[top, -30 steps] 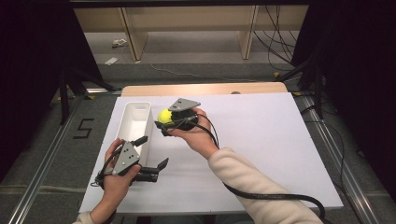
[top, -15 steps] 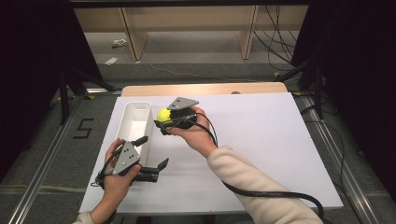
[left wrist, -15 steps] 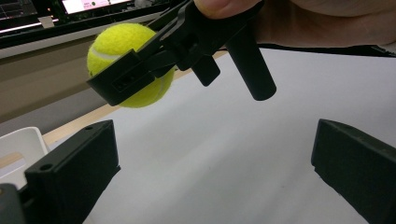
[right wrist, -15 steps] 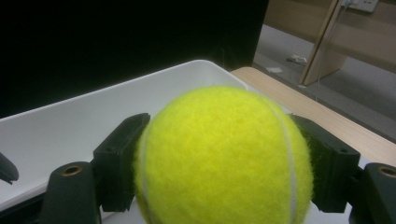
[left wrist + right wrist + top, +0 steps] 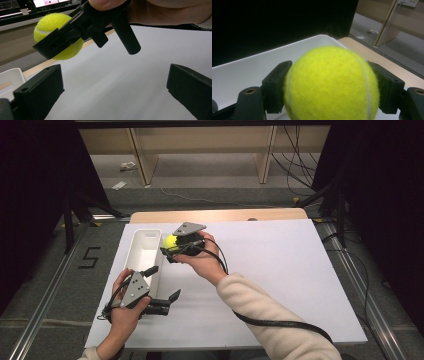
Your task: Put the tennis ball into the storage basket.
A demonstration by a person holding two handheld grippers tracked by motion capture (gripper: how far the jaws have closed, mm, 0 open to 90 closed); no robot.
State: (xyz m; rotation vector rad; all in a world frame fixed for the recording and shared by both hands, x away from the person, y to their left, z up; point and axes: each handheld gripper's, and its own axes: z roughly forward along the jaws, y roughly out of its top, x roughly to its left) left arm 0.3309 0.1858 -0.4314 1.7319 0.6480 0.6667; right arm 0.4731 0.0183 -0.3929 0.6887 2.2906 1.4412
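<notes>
A yellow tennis ball [image 5: 171, 240] is clamped in my right gripper [image 5: 172, 248], which hangs just above the right rim of a long white bin [image 5: 142, 255]. In the right gripper view the ball [image 5: 332, 85] sits tight between both black jaws, with the bin's inside [image 5: 249, 72] right beneath and beyond it. My left gripper [image 5: 164, 282] lies low on the white table surface near the bin's front end, jaws wide apart and empty. The left gripper view looks up at the ball [image 5: 50, 22] and the right gripper's jaw [image 5: 62, 40] above its own open jaws.
A white board [image 5: 280, 270] covers the table, with a wooden strip [image 5: 225, 215] along the far edge. The right gripper's black cable [image 5: 280, 322] trails under the sleeve. Beyond the table stand wooden shelf legs [image 5: 142, 165] and dark curtains on both sides.
The right gripper has carried the ball slightly left and farther away, closer over the bin's rim. The left gripper has stayed where it was.
</notes>
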